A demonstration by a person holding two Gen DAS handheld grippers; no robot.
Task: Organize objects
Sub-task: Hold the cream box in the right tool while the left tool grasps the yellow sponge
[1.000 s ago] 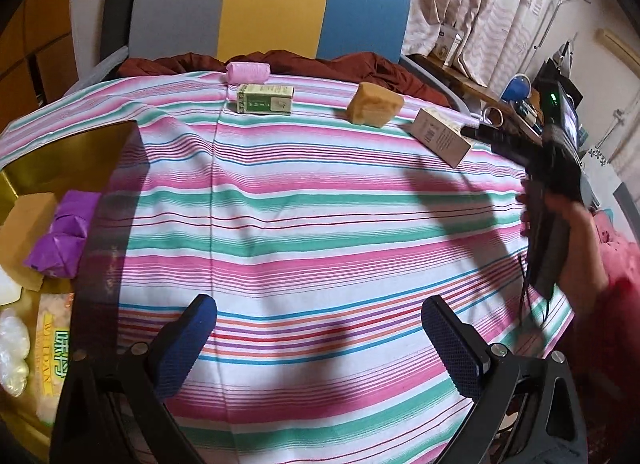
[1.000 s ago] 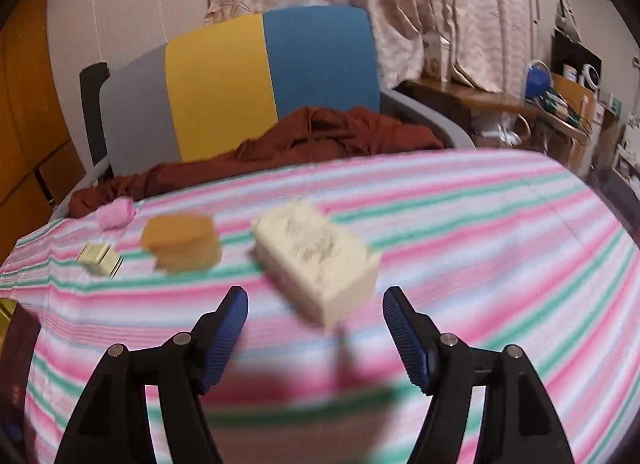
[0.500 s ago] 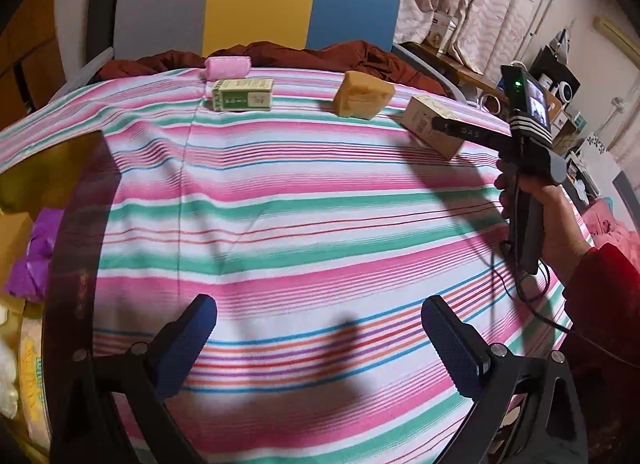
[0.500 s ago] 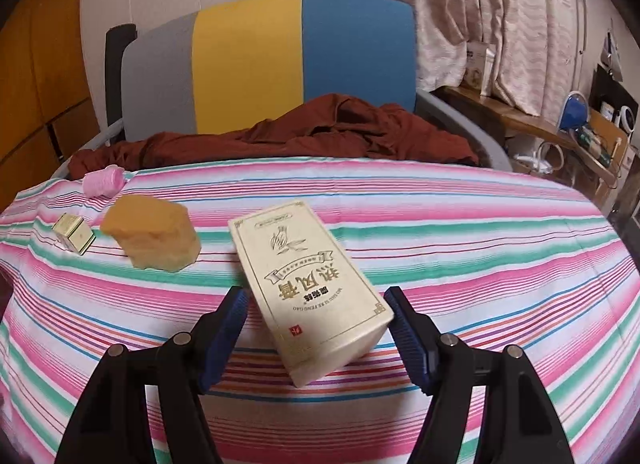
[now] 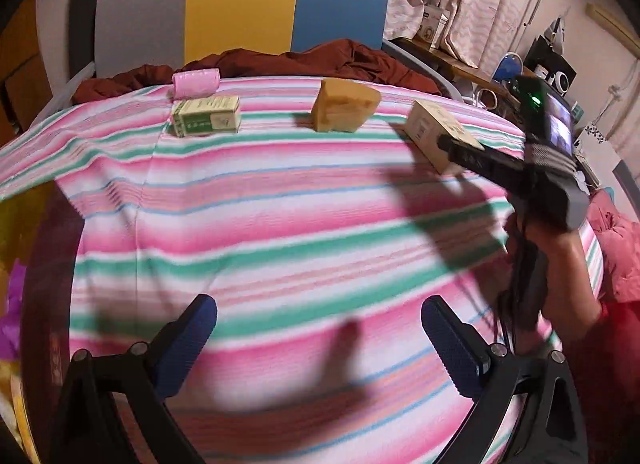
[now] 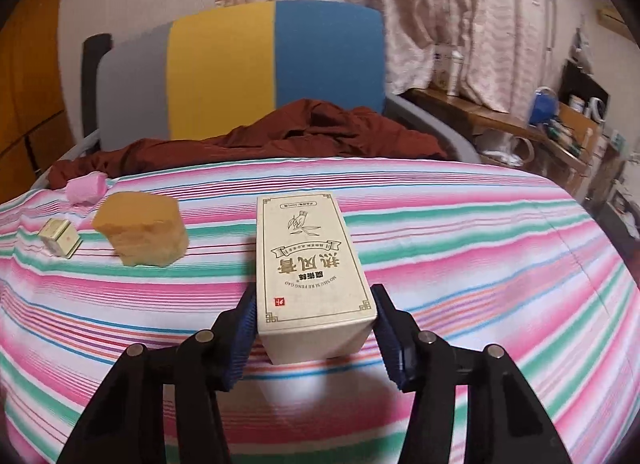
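Observation:
A cream carton with printed characters (image 6: 312, 276) lies on the striped tablecloth (image 6: 480, 264), between the blue pads of my right gripper (image 6: 314, 340). The jaws have narrowed around its near end; a small gap shows on the right side. The carton also shows in the left wrist view (image 5: 434, 132), with the right gripper (image 5: 448, 144) at it. A tan sponge block (image 6: 142, 234), a green-and-white box (image 6: 60, 238) and a pink roll (image 6: 86, 186) lie along the far left. My left gripper (image 5: 318, 340) is open and empty above the cloth.
A chair with grey, yellow and blue panels (image 6: 260, 64) stands behind the table with a brown garment (image 6: 300, 132) on it. A cluttered shelf (image 6: 560, 124) is at the right. Purple and yellow items (image 5: 12, 304) sit at the left edge.
My right gripper has moved forward onto the cream carton and its jaws have closed in around it. The left gripper has drifted slightly towards the table's middle.

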